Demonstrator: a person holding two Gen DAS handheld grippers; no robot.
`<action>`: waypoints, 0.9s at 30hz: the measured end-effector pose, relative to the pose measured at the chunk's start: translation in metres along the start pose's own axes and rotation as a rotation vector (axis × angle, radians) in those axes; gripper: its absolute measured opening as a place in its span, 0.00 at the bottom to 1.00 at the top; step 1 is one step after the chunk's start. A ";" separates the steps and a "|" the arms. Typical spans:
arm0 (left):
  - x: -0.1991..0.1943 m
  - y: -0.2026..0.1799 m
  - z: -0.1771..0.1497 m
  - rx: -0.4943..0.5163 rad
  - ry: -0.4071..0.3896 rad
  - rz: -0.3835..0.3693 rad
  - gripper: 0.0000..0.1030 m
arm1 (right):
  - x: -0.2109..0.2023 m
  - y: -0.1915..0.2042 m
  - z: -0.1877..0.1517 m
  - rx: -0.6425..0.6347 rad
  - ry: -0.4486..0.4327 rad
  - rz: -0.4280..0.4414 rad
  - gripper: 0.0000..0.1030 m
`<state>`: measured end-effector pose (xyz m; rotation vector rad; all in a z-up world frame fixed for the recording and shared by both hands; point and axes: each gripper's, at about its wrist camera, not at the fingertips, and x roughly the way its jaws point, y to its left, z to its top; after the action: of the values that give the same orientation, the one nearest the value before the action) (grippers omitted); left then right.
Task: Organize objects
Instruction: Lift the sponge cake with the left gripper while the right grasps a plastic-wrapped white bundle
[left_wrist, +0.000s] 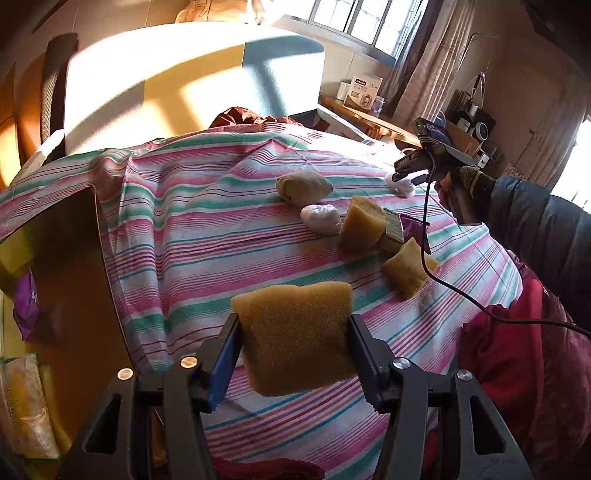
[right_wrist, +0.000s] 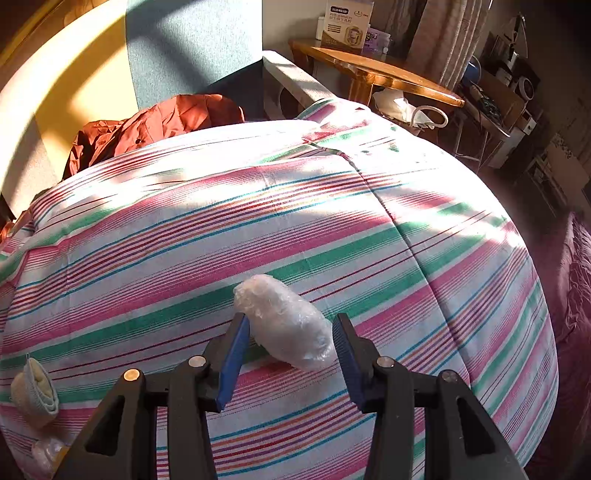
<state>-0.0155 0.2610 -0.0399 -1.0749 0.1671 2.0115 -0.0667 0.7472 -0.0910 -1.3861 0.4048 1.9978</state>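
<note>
My left gripper (left_wrist: 293, 332) is shut on a tan sponge block (left_wrist: 295, 336) and holds it above the striped cloth (left_wrist: 207, 229). More tan sponge pieces (left_wrist: 360, 229) (left_wrist: 408, 271), a beige rolled sock (left_wrist: 303, 186) and a white plastic bundle (left_wrist: 320, 218) lie on the cloth ahead. My right gripper (right_wrist: 290, 330) straddles another white plastic-wrapped bundle (right_wrist: 286, 321) resting on the striped cloth (right_wrist: 332, 221); its jaws stand close on both sides, contact unclear. The right gripper also shows in the left wrist view (left_wrist: 410, 171), over that bundle (left_wrist: 400, 184).
An open cardboard box (left_wrist: 70, 266) with a purple packet and bags stands at the left. A small green carton (left_wrist: 391, 229) and purple wrapper (left_wrist: 415, 227) lie among the sponges. A rolled sock (right_wrist: 35, 391) lies at the left edge. A rust-red garment (right_wrist: 155, 122) lies behind; a wooden table (right_wrist: 373, 70) stands beyond.
</note>
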 end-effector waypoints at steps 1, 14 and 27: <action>0.001 -0.001 0.000 0.001 0.001 0.001 0.56 | 0.008 0.001 0.002 -0.013 0.010 -0.013 0.46; -0.013 -0.004 -0.002 0.002 -0.018 0.024 0.56 | -0.040 0.027 -0.040 -0.055 -0.029 0.093 0.33; -0.066 0.027 -0.024 -0.064 -0.069 0.184 0.57 | -0.144 0.165 -0.149 -0.268 -0.087 0.453 0.33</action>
<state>-0.0008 0.1926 -0.0128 -1.0612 0.1719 2.2283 -0.0409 0.4893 -0.0366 -1.4557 0.4556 2.5491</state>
